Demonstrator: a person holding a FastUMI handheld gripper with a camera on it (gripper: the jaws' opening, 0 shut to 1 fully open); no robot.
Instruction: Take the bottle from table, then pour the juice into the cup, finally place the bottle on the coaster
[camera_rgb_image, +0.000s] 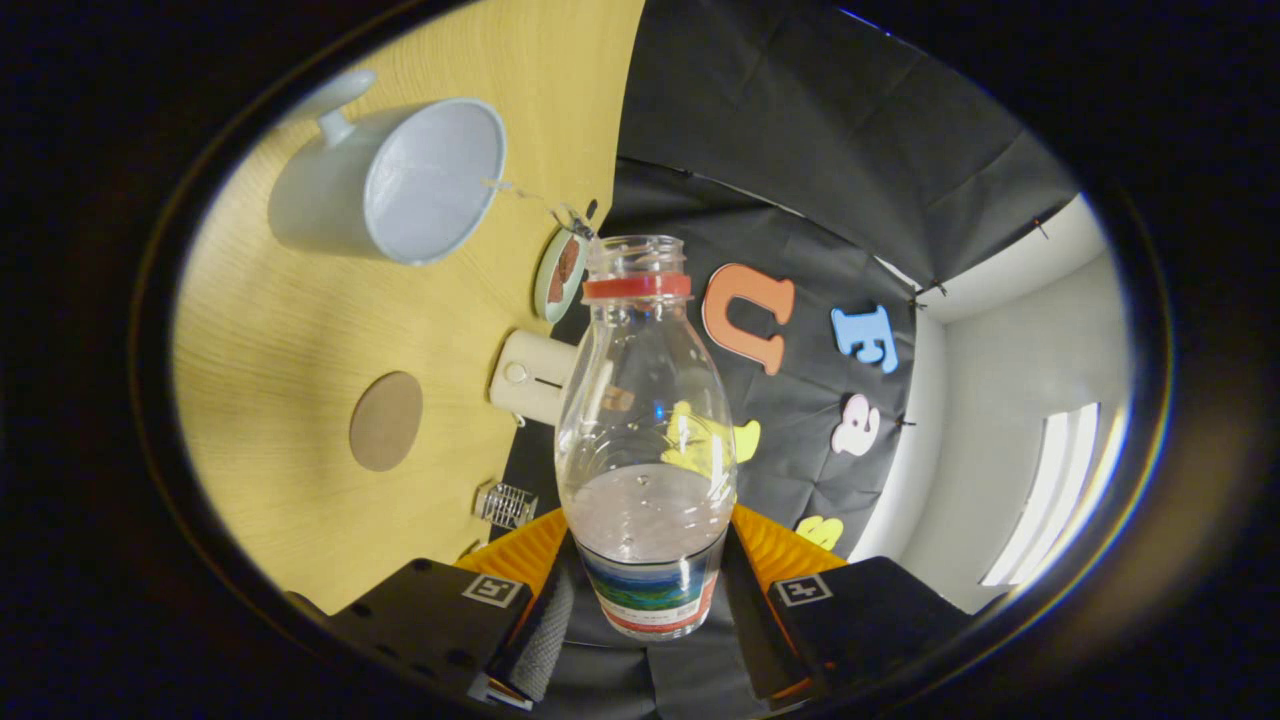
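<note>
Gripper view: gripper clenched around the tilted, uncapped bottle; its mouth sits beside the cup, so juice could spill onto the surface.

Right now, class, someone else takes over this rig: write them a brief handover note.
Gripper: fingers shut on the bottle, which is uncapped with a little liquid left low inside.
Cup: on the wooden table, beyond the bottle's mouth; contents unclear.
Coaster: bare, on the table nearer the fingers.
Done: bottle picked up.
Left: pouring, if unfinished; then stand the bottle on the coaster.
</note>
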